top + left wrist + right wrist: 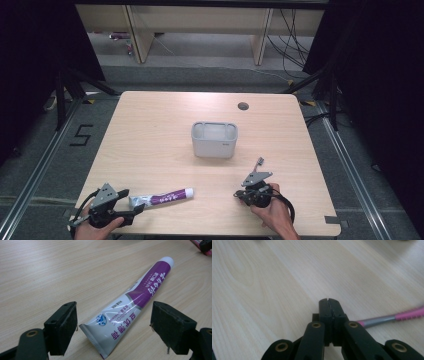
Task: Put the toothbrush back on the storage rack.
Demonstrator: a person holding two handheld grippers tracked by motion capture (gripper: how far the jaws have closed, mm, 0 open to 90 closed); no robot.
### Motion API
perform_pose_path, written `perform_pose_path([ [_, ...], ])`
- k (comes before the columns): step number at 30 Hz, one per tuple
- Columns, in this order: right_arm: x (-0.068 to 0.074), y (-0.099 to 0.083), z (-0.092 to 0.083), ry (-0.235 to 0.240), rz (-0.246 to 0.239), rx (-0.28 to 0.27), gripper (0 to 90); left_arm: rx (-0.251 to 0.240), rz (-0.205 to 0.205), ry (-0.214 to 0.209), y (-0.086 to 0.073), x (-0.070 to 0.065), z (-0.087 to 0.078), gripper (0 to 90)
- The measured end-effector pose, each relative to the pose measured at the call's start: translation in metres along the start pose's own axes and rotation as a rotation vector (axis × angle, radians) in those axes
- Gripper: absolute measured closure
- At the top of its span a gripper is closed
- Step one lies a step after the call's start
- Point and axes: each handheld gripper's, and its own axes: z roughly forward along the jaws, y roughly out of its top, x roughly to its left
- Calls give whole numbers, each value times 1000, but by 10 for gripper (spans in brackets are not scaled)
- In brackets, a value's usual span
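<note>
Since the toothpaste tube lies flat near the front edge of the desk, toward its front left corner, with its crimped end between the spread jaws of the left gripper, the step in hand looks like a pinch on that flat tail. A good grip would centre the tube between both pads, then close gently, because the soft tube could buckle or slide away. Farther along the front edge, the right gripper has its jaws pressed together on nothing, with a pink toothbrush lying just beside it. A grey holder stands mid-desk, well apart from both.
</note>
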Motion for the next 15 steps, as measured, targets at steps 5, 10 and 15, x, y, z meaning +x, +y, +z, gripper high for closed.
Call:
perform_pose_path([
  [5,-2,-12,-10,-11,11,5,898,6,3,5,0,0,0,211],
  [10,-6,-21,-19,-22,35,5,897,4,2,1,0,0,0,211],
  [15,-12,-29,-26,-41,37,11,897,5,0,1,0,0,0,211],
])
